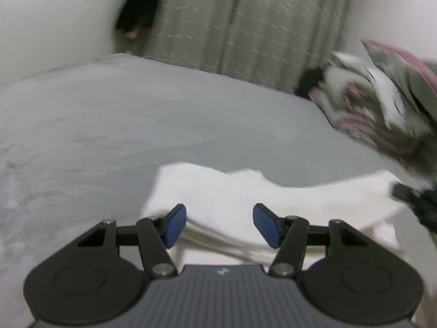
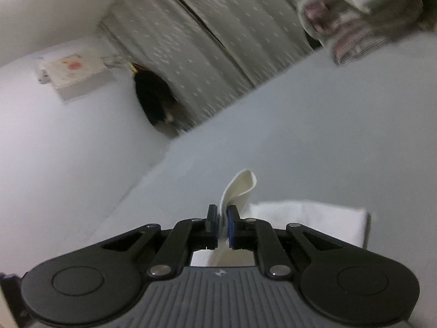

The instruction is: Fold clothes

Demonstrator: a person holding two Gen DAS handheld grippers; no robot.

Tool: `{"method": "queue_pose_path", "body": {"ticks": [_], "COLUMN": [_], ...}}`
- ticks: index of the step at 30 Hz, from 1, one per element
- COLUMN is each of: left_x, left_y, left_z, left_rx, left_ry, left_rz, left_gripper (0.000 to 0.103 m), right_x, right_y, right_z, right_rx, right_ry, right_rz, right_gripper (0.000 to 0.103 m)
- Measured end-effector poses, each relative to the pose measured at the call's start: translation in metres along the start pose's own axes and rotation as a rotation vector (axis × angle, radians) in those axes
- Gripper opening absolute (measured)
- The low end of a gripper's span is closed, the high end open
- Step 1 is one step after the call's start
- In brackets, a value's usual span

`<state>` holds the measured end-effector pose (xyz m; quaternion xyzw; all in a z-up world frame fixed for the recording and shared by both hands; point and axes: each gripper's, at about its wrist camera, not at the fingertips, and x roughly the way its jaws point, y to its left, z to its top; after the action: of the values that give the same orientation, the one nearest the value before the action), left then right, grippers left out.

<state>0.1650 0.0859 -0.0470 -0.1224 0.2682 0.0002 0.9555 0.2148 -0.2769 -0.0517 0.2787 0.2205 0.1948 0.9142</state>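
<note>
Left wrist view: the left gripper (image 1: 220,222) stands about half open above a folded white garment (image 1: 262,205); its blue pads (image 1: 174,225) are well apart, and nothing is clamped between them. The garment lies in stacked layers on a grey bed (image 1: 109,125), near the lower edge of the view and directly beneath the fingers. At the garment's right end a dark gripper tip (image 1: 404,191), blurred, touches or overlaps the cloth. A patterned pillow (image 1: 382,104) in white, grey and pink sits at the bed's far right. Behind the bed hangs a pale curtain (image 1: 245,22), with a dark hanging object (image 1: 140,8) to its left against the wall.

Right wrist view: the right gripper (image 2: 222,218) is nearly closed, pinching a thin fold of the white garment (image 2: 308,218); a curled flap of cloth (image 2: 241,186) rises above the pads. The rest of the garment lies flat on the bed to the right of the fingers.
</note>
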Motion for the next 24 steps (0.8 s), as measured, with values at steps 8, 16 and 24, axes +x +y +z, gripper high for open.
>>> {"method": "queue_pose_path", "body": {"ticks": [8, 16, 24], "left_x": [0.008, 0.042, 0.054], "left_y": [0.015, 0.006, 0.007], "left_z": [0.011, 0.002, 0.0], "left_rx": [-0.102, -0.051, -0.034], "left_ry": [-0.014, 0.027, 0.083], "left_rz": [0.004, 0.065, 0.108], "left_gripper": [0.04, 0.038, 0.042], "right_x": [-0.027, -0.039, -0.022], "right_y": [-0.005, -0.002, -0.022], "right_z": [0.016, 0.003, -0.018], "right_rx": [-0.056, -0.342, -0.342], "right_ry": [-0.008, 0.148, 0.328], "right_rz": [-0.014, -0.176, -0.338], "right_gripper": [0.01, 0.01, 0.021]}}
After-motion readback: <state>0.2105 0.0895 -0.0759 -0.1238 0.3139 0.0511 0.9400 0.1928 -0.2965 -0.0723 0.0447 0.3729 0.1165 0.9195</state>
